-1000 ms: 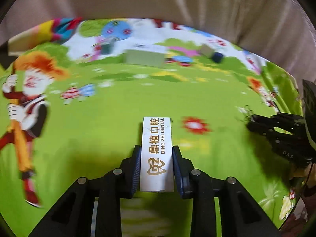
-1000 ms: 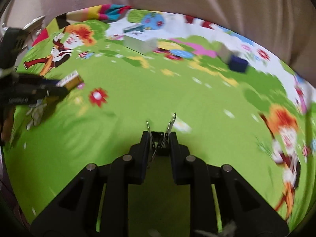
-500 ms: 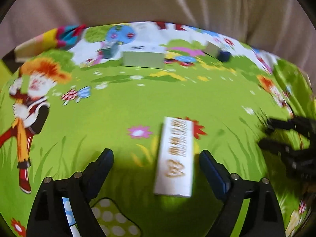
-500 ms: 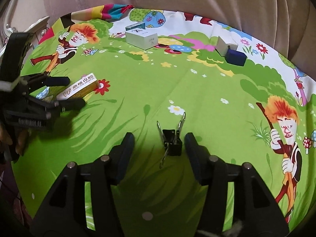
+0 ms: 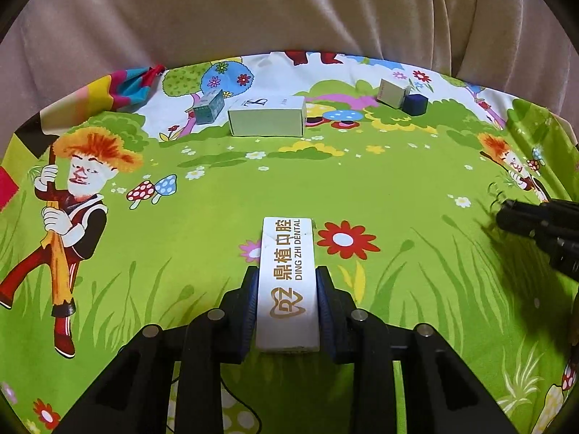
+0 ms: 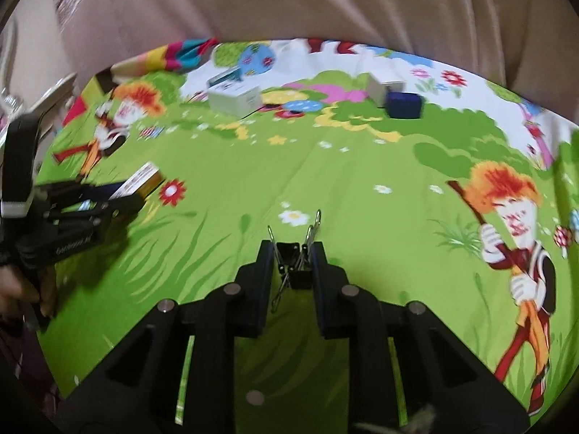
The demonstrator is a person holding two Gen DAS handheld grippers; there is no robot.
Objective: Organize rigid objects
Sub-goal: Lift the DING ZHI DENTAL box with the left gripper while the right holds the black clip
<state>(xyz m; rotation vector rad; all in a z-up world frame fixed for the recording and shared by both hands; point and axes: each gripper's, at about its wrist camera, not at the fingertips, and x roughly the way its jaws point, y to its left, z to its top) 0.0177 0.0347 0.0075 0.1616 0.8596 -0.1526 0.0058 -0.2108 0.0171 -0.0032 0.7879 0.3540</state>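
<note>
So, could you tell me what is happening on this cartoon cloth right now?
A person is tidying small items with two tools. The left hand-held gripper has just closed on a white dental box, and the right hand-held gripper on a black binder clip. More boxes, a long white box and a dark blue box, sit at the cloth's far edge.

Bright cartoon-printed green cloth (image 5: 362, 181) over the surface, beige draped fabric (image 5: 289, 11) behind
</note>
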